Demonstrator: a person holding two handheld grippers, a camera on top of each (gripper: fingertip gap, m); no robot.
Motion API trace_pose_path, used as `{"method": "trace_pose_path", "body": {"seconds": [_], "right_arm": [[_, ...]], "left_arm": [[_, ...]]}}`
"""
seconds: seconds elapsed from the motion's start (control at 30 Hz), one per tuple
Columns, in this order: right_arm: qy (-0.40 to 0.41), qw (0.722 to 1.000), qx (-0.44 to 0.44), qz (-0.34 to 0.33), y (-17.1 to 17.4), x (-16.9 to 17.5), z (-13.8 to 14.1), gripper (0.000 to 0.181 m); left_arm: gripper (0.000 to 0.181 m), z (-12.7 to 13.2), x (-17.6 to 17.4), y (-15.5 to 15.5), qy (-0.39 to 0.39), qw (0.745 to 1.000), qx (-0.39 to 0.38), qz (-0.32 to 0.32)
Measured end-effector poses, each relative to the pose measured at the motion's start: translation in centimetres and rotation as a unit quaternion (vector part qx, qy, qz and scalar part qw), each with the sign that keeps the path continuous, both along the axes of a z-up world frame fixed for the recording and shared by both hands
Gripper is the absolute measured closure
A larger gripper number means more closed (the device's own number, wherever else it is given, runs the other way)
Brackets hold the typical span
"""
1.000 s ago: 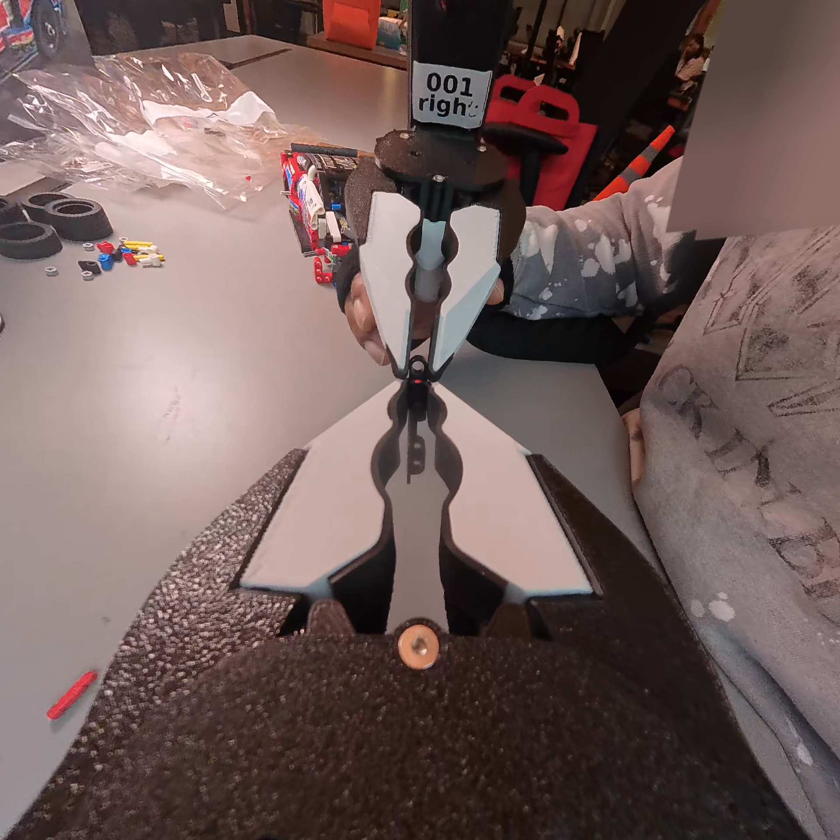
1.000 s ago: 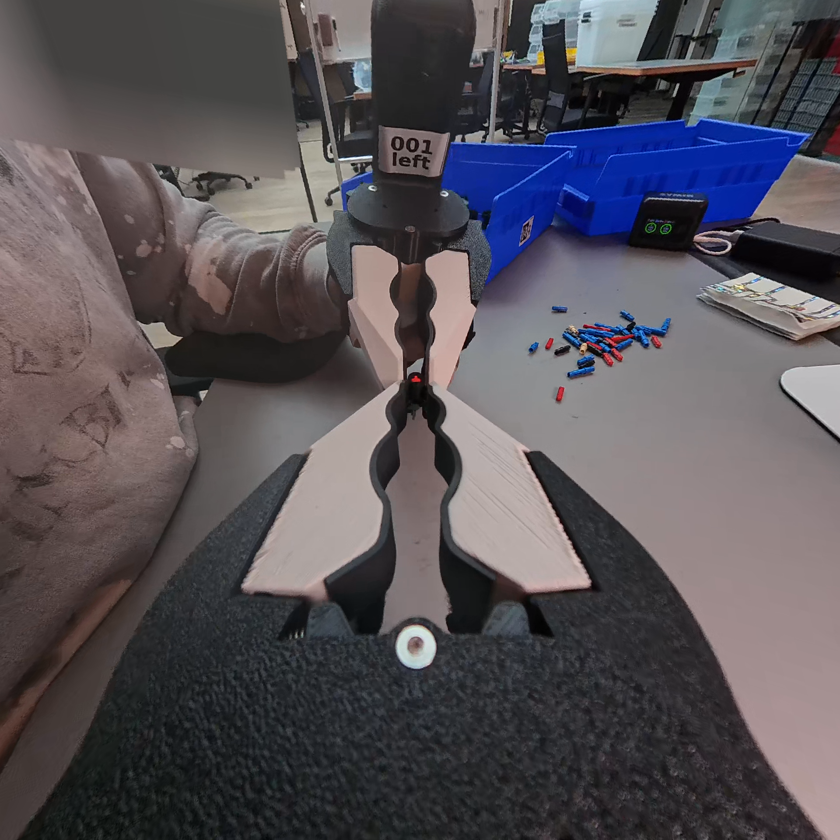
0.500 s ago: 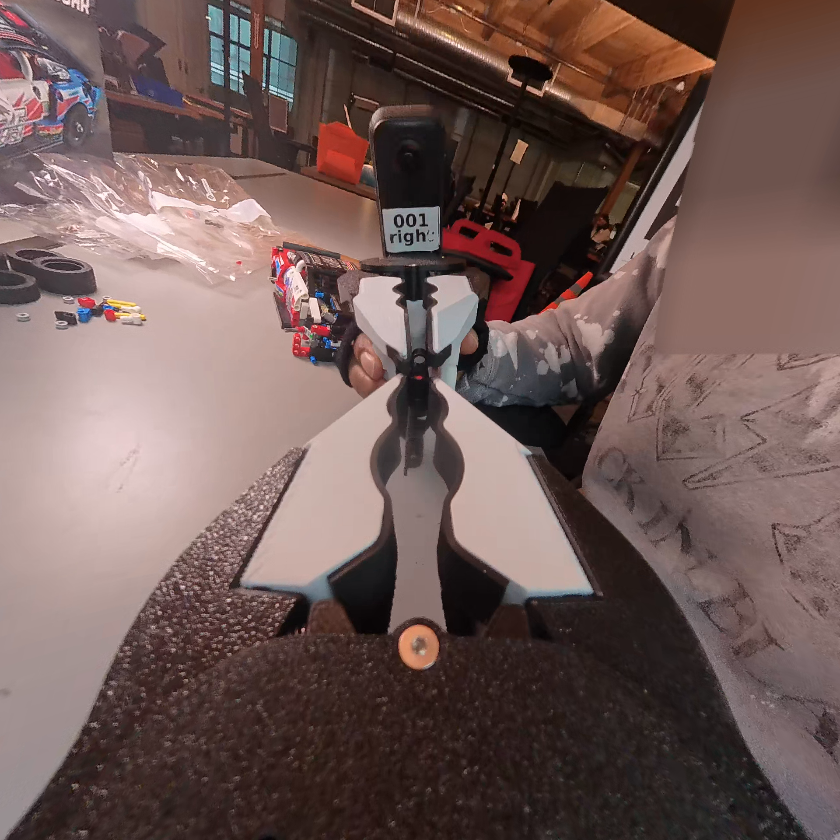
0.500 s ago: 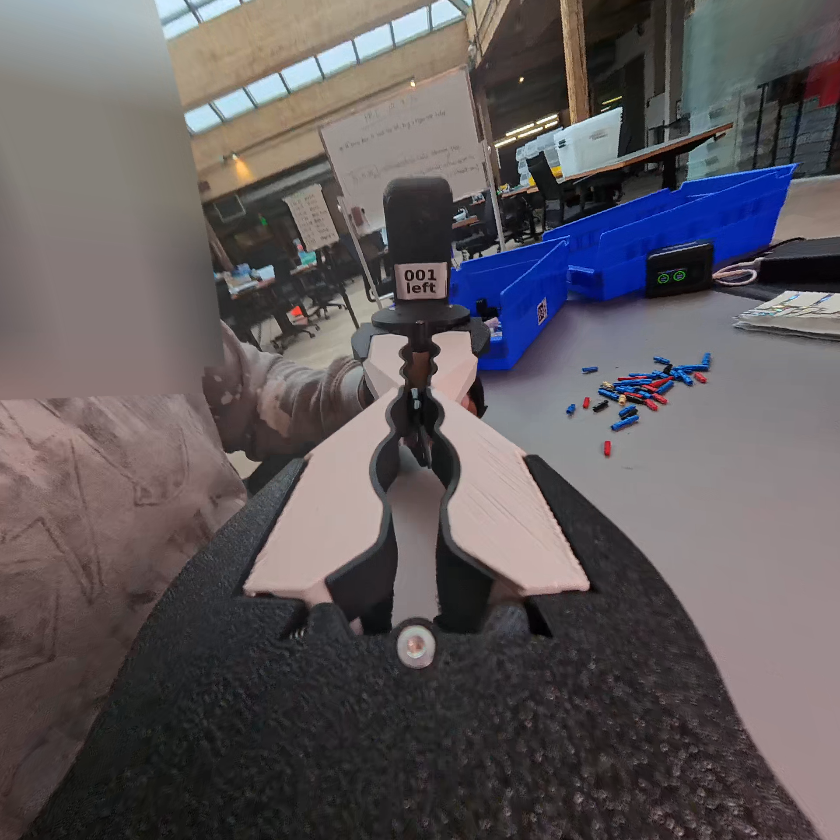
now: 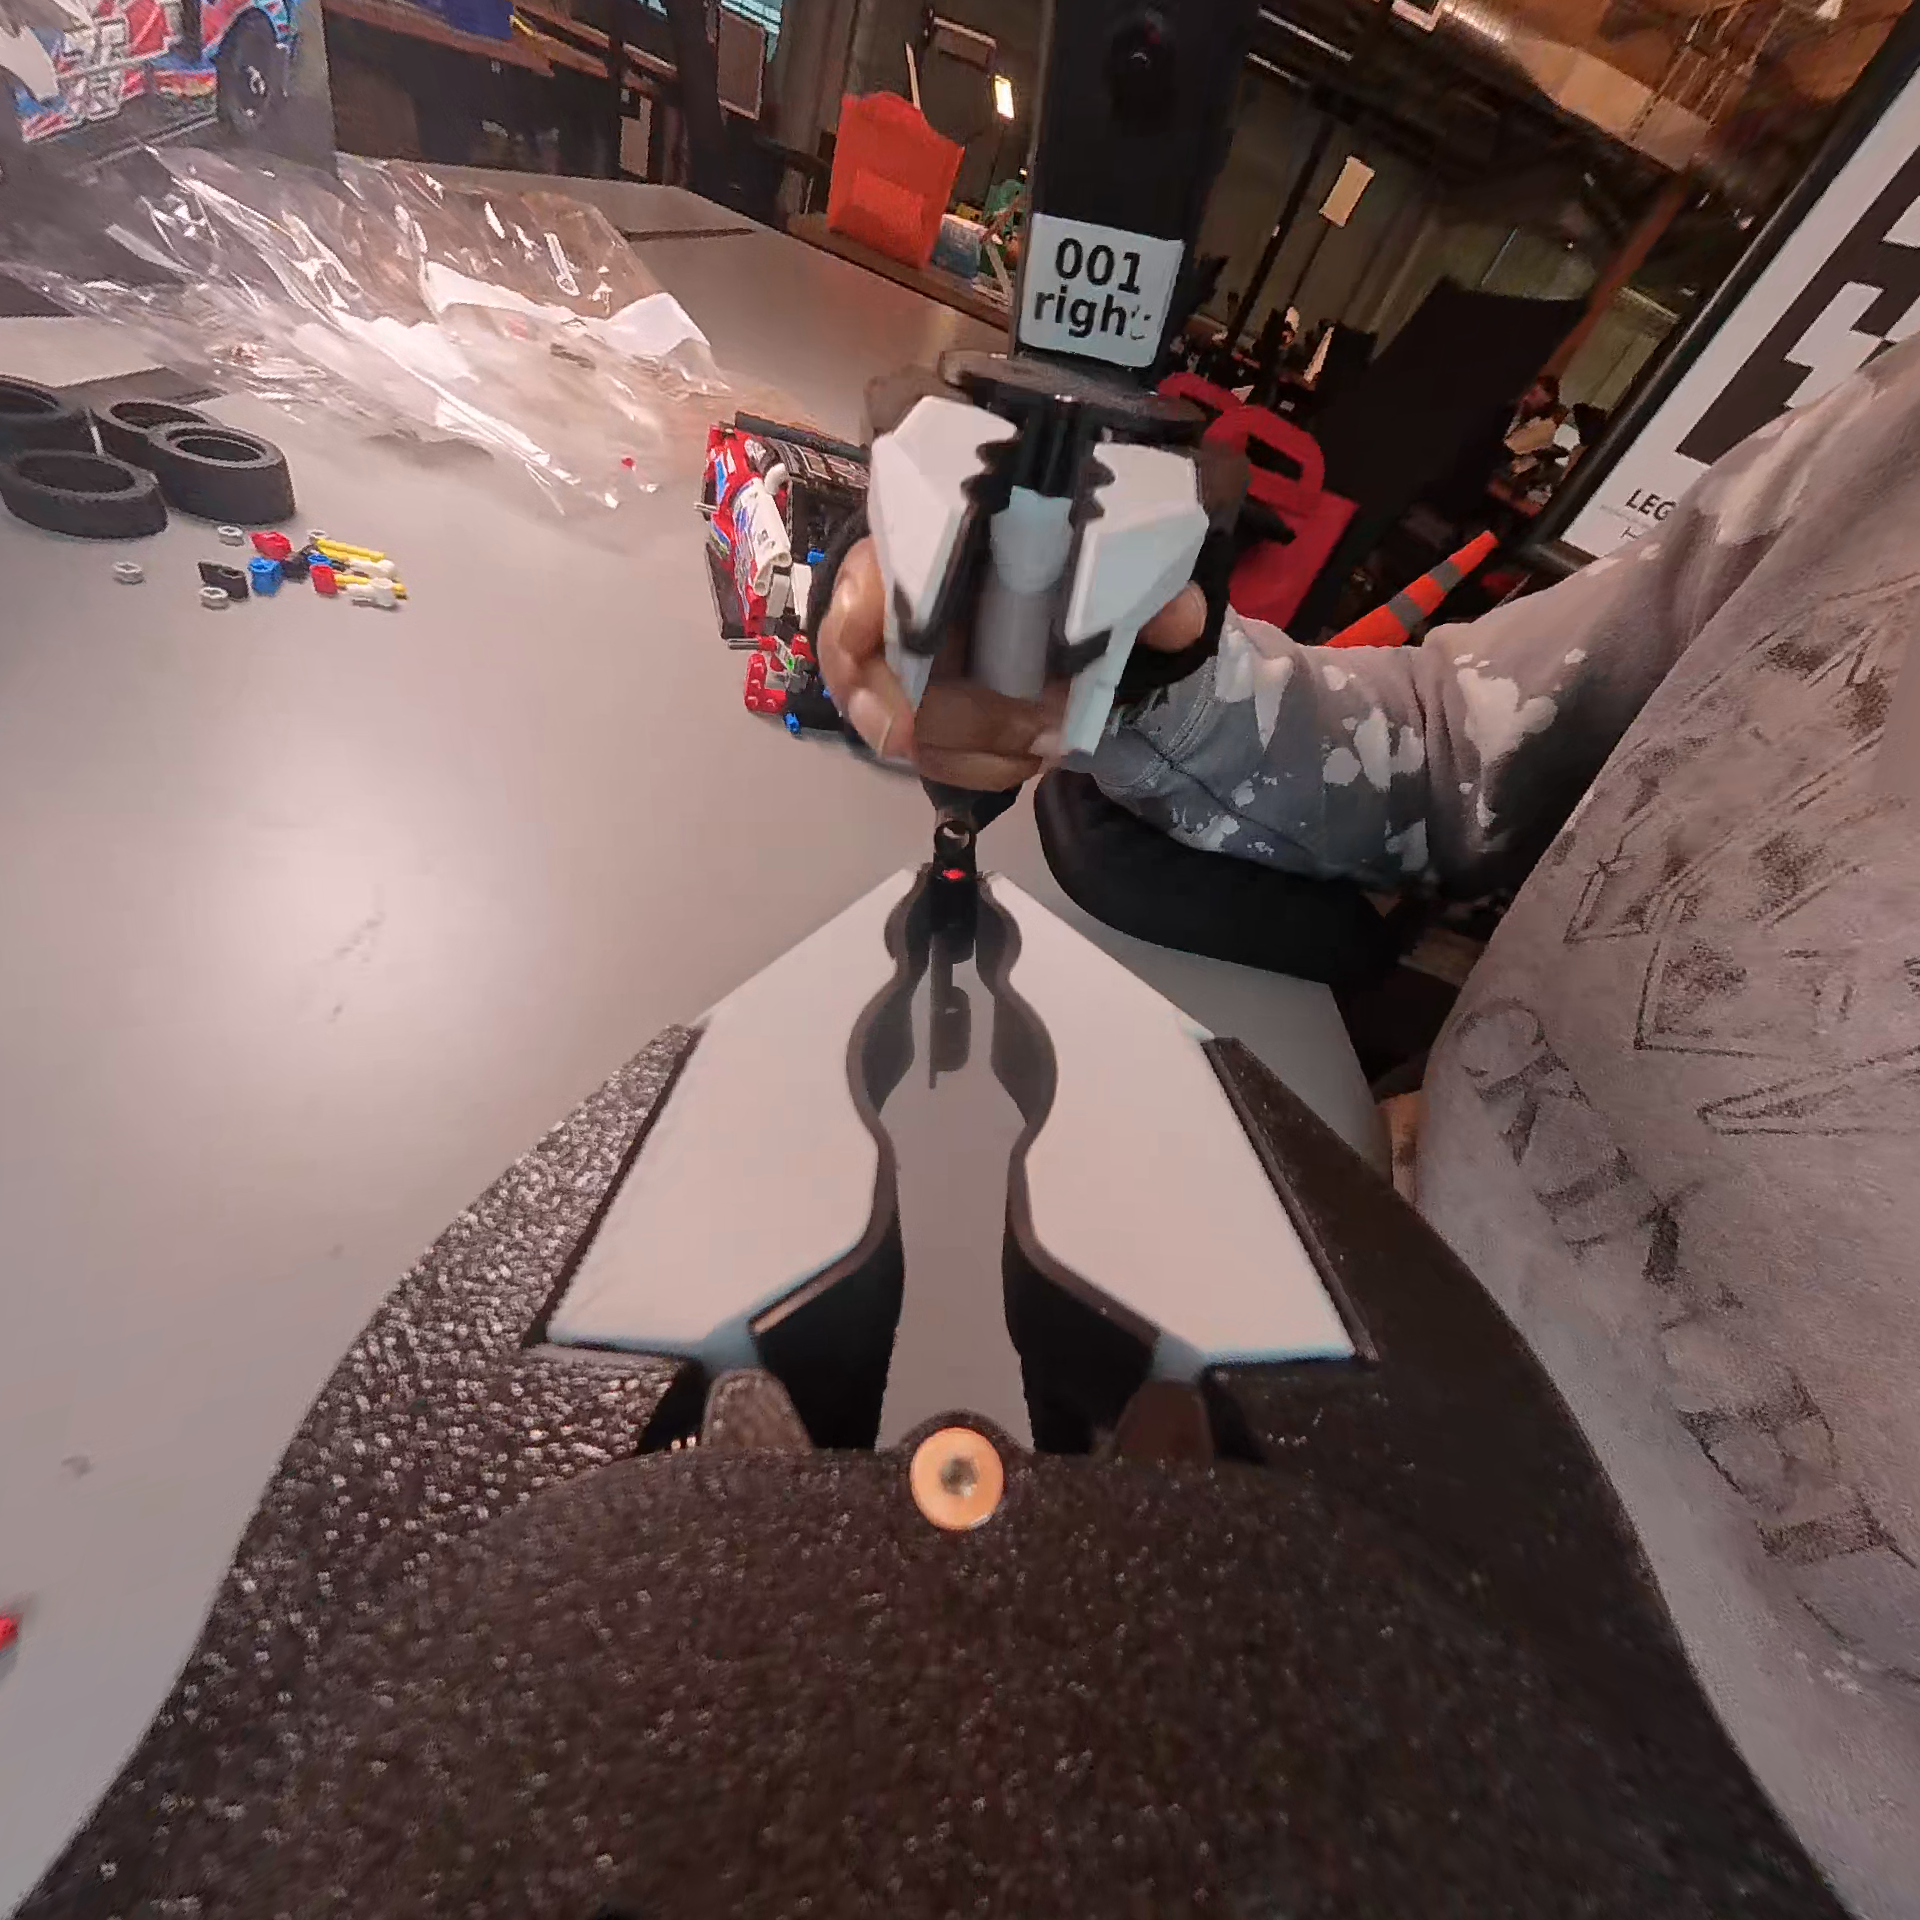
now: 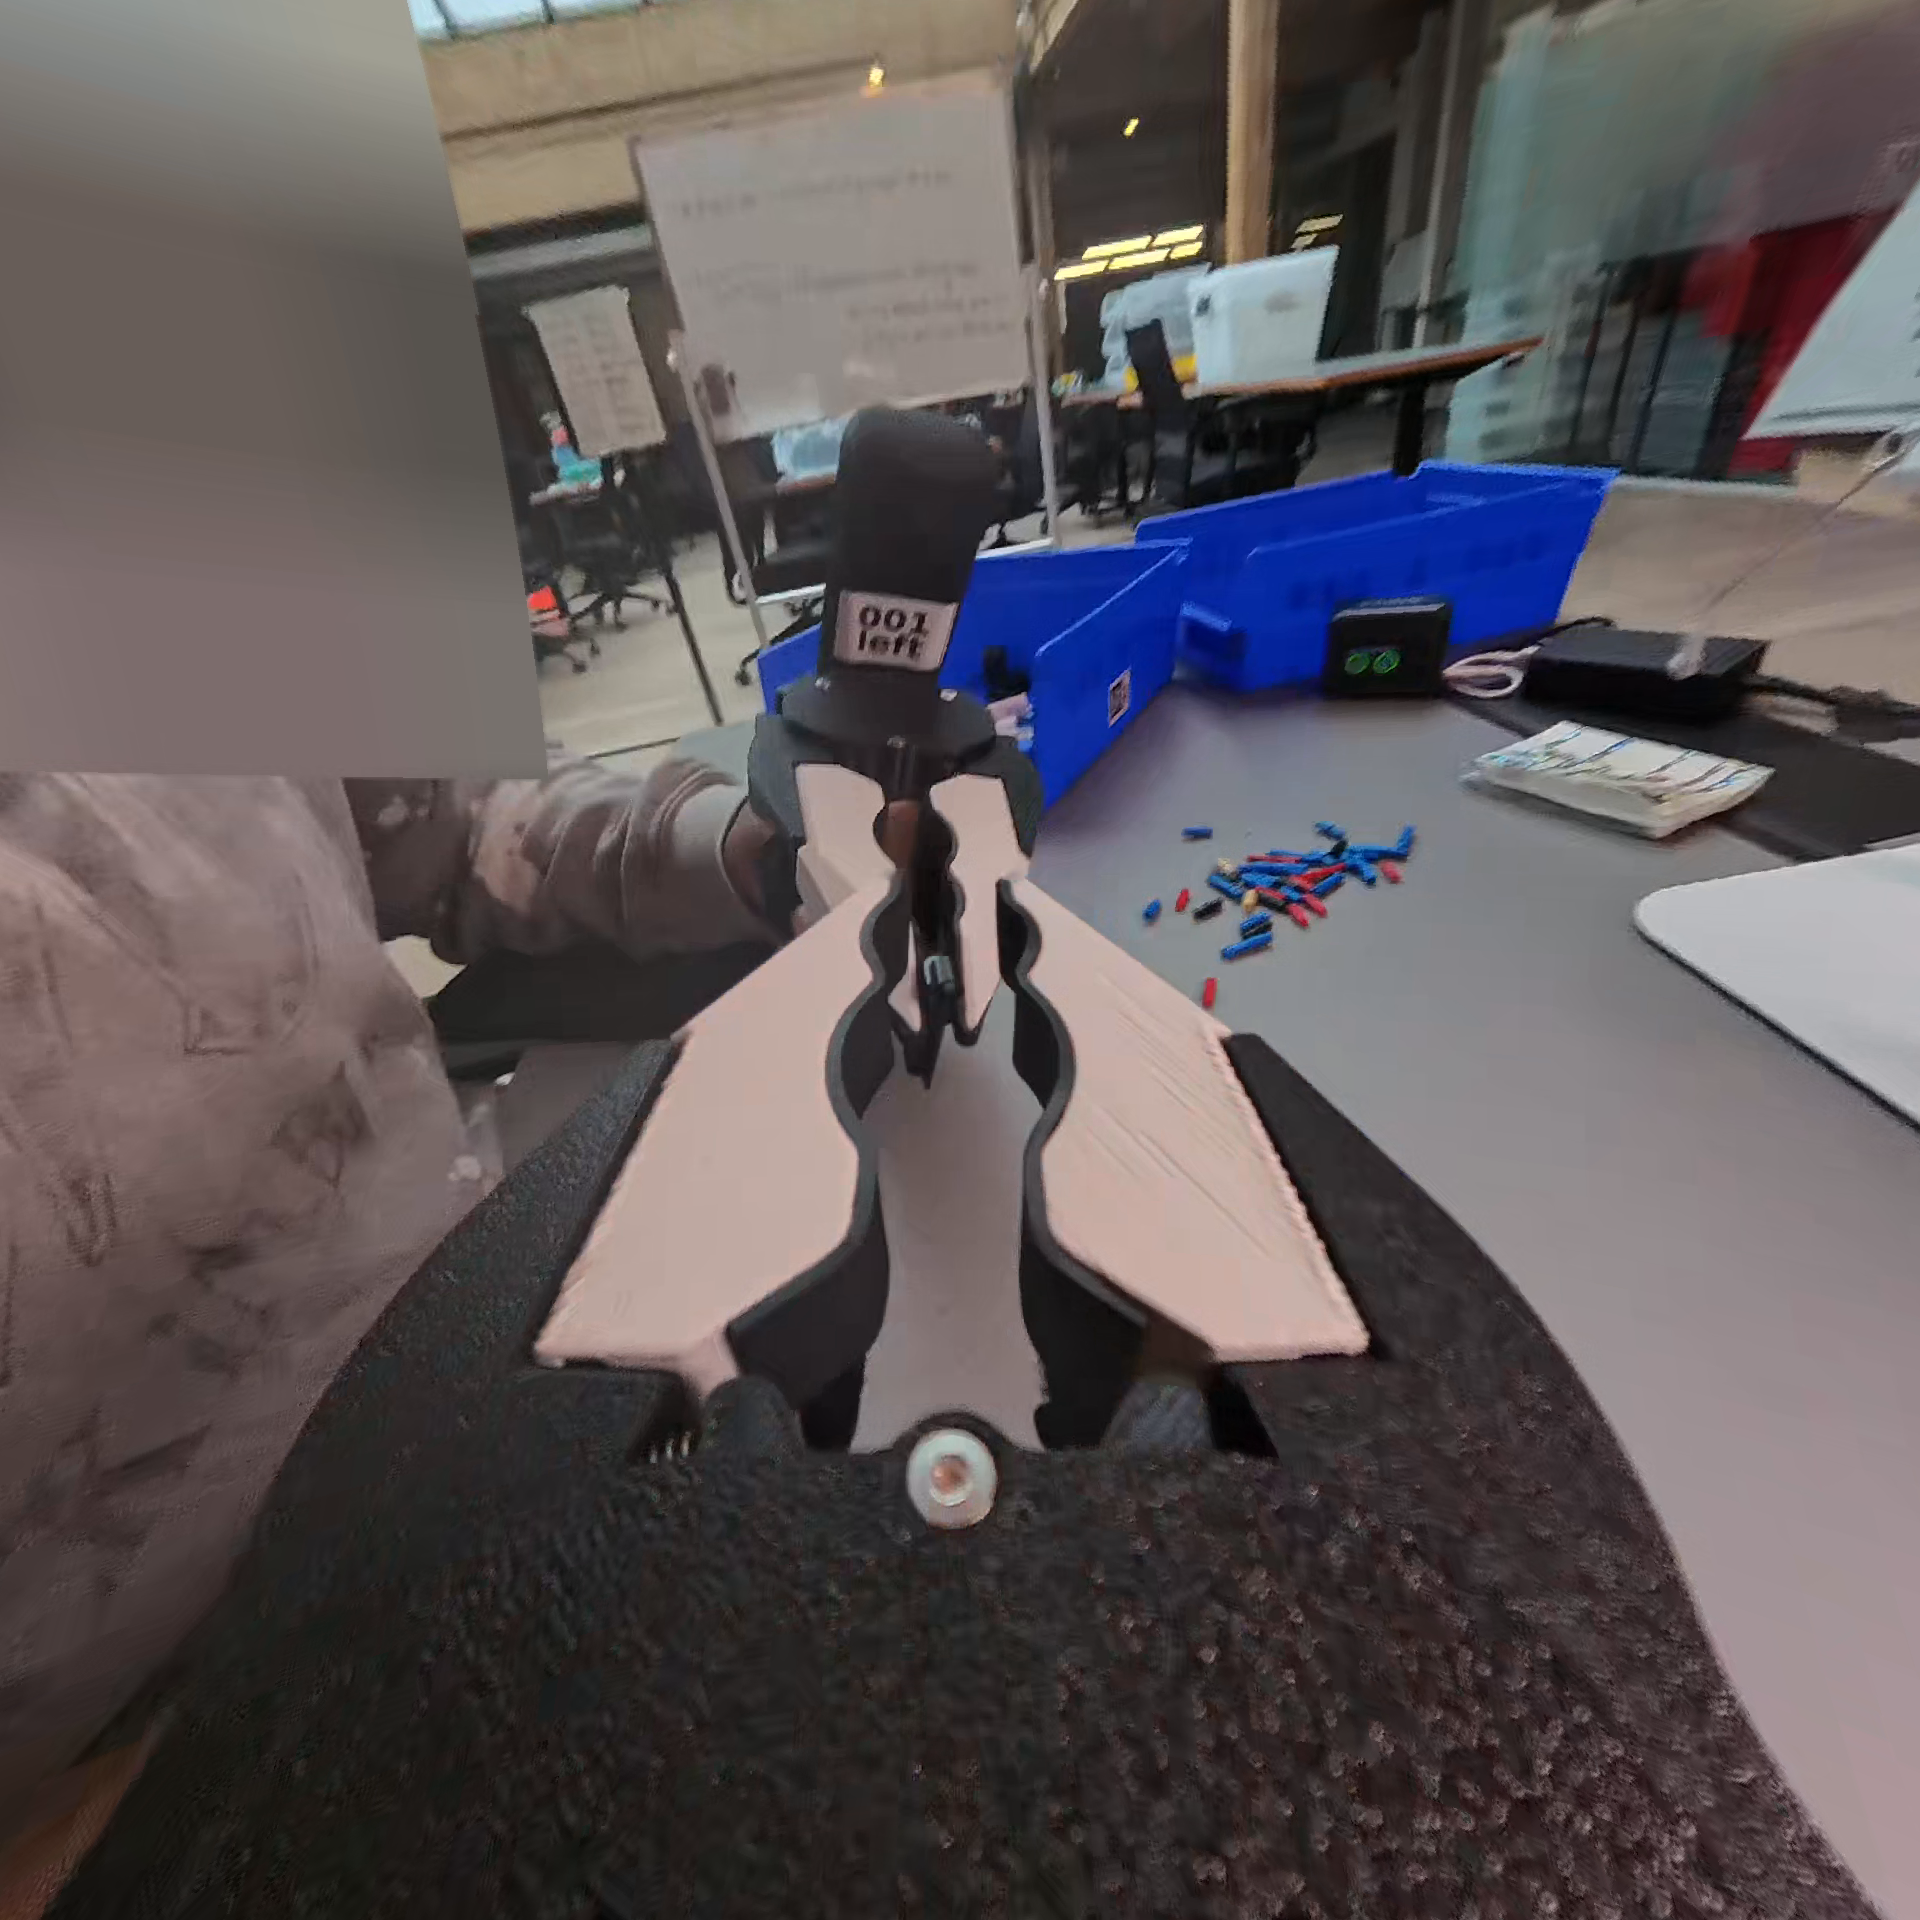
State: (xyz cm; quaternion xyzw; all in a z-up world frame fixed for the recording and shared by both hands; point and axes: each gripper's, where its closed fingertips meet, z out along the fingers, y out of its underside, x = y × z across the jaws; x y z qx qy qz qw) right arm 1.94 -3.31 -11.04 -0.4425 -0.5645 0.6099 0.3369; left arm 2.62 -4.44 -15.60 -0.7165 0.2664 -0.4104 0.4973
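Left tool: fingers pinched together w/ a small black part clamped at the tips, a red dot showing on it. Right tool: fingers parted to a narrow gap, gripping nothing. In the right wrist view the left tool's tips and the black part reach in between the right tool's fingers; can't tell if they touch. Both are held above the grey worktop, near its edge by the person's sleeve. A hand wraps the right tool's handle. Just behind that hand sits a red part-built brick model. Further left are a small scatter of coloured bits, then black tyres, w/ crumpled clear plastic bags beyond. On the other side a lone red pin lies on the worktop and past it a pile of blue and red pins. A white flat thing is at the right edge and a folded booklet lies further back. Behind those are a small black device w/ green lights and blue bins.
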Motion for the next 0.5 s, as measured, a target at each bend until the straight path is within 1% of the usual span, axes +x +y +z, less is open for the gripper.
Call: {"method": "trace_pose_path", "body": {"seconds": [0.03,0.1,0.17,0.3,0.37,0.5], "right_arm": [[-0.017,1.0,-0.001,0.013,-0.6,-0.3,-0.6,0.162],[-0.047,0.998,0.021,0.023,-1.5,-0.8,-2.0,0.16],[-0.06,0.997,0.032,0.034,-2.3,-0.9,-2.7,0.164],[-0.056,0.997,0.026,0.044,-2.7,-0.8,-2.3,0.169],[-0.048,0.998,0.03,0.041,-2.6,-0.7,-2.1,0.176],[-0.028,0.998,0.035,0.033,-2.9,-0.9,-1.4,0.177]], "left_arm": [[0.176,0.1,0.2,-0.2,0.002,1.0,0.005,-0.004],[0.176,0.4,0.4,-0.4,0.005,1.0,0.015,-0.005],[0.176,0.8,0.4,-0.6,0.006,1.0,0.022,-0.007],[0.177,1.1,0.5,-1.2,0.006,0.999,0.033,-0.016],[0.176,1.2,0.6,-1.2,0.01,0.999,0.039,-0.013],[0.176,1.7,0.5,-1.5,-0.004,0.999,0.029,-0.019]]}}
